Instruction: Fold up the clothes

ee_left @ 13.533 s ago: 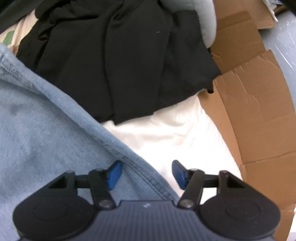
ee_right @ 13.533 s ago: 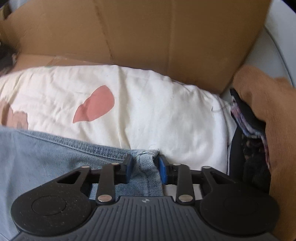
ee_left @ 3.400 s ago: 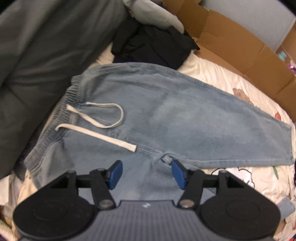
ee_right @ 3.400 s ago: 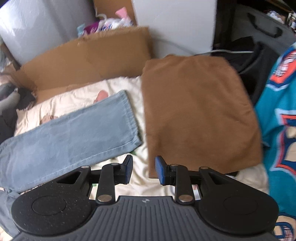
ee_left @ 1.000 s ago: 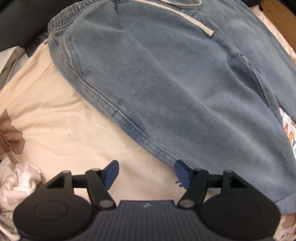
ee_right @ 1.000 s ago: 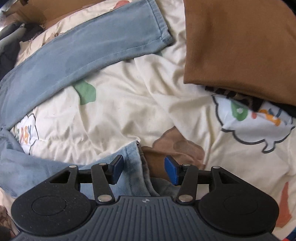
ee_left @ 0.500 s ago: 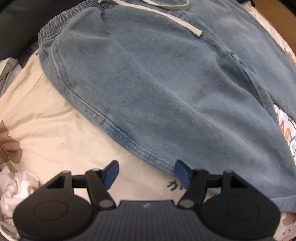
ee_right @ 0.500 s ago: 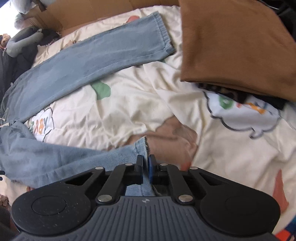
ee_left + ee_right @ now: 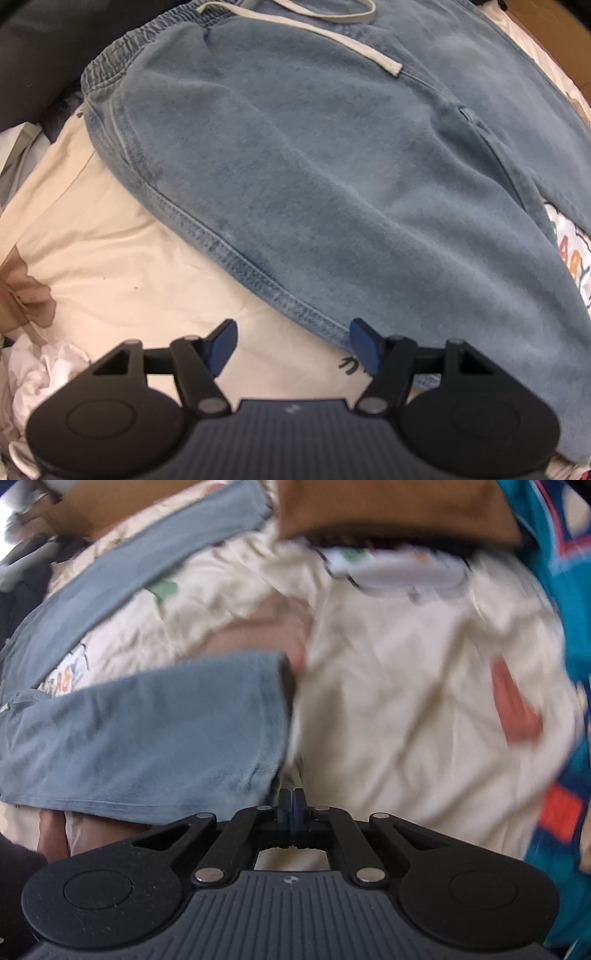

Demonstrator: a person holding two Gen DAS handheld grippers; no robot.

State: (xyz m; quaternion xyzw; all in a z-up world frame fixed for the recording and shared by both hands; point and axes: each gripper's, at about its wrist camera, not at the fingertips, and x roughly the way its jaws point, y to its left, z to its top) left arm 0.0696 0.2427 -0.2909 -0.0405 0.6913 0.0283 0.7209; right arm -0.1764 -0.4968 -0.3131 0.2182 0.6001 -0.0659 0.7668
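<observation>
— How are the grippers seen?
— The left gripper is spread over the jeans' side seam; the right gripper is pressed together at a leg hem.
— And the jeans?
— Laid flat on the cream bedsheet.

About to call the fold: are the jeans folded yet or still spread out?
Still spread. The jeans lie flat on the bedsheet, legs apart; right hand-held gripper is shut on one leg's hem, left hand-held gripper open.
</observation>
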